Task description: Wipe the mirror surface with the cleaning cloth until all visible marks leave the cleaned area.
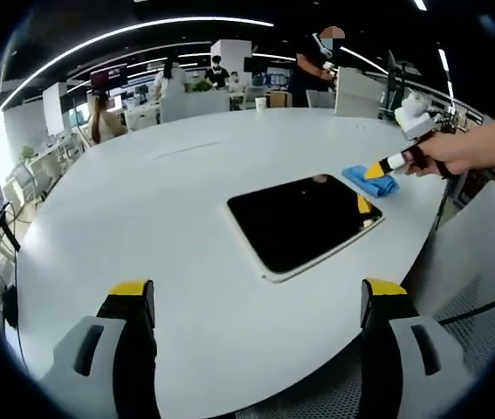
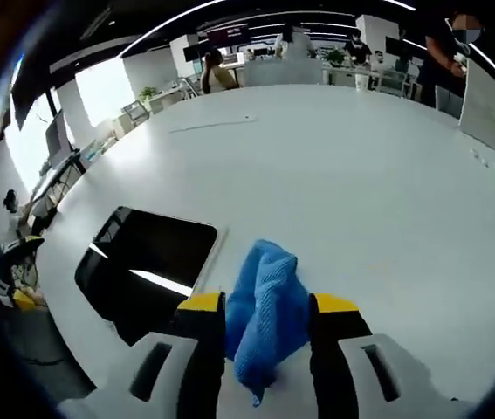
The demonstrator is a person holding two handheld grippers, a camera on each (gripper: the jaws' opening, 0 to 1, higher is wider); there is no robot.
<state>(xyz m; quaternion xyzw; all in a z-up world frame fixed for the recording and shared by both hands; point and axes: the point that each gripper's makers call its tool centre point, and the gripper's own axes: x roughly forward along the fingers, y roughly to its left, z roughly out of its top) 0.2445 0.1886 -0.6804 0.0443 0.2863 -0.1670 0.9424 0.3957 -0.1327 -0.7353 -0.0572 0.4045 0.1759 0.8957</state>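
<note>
The mirror (image 1: 304, 223) is a dark rectangular panel with a pale rim, lying flat on the white table (image 1: 160, 201). At its far right corner lies the blue cleaning cloth (image 1: 371, 181). My right gripper (image 1: 378, 168) comes in from the right in a person's hand (image 1: 474, 148), its yellow tips on the cloth. In the right gripper view the bunched cloth (image 2: 264, 314) fills the gap between the jaws of the right gripper (image 2: 267, 304), and the mirror (image 2: 147, 262) lies just left of it. My left gripper (image 1: 258, 292) stands wide open over the table's near edge, short of the mirror.
The big white table (image 2: 360, 175) stretches far back and to the sides. A grey mesh chair (image 1: 483, 297) stands at the near right edge. People, desks and screens (image 1: 212, 78) line the room beyond the far edge.
</note>
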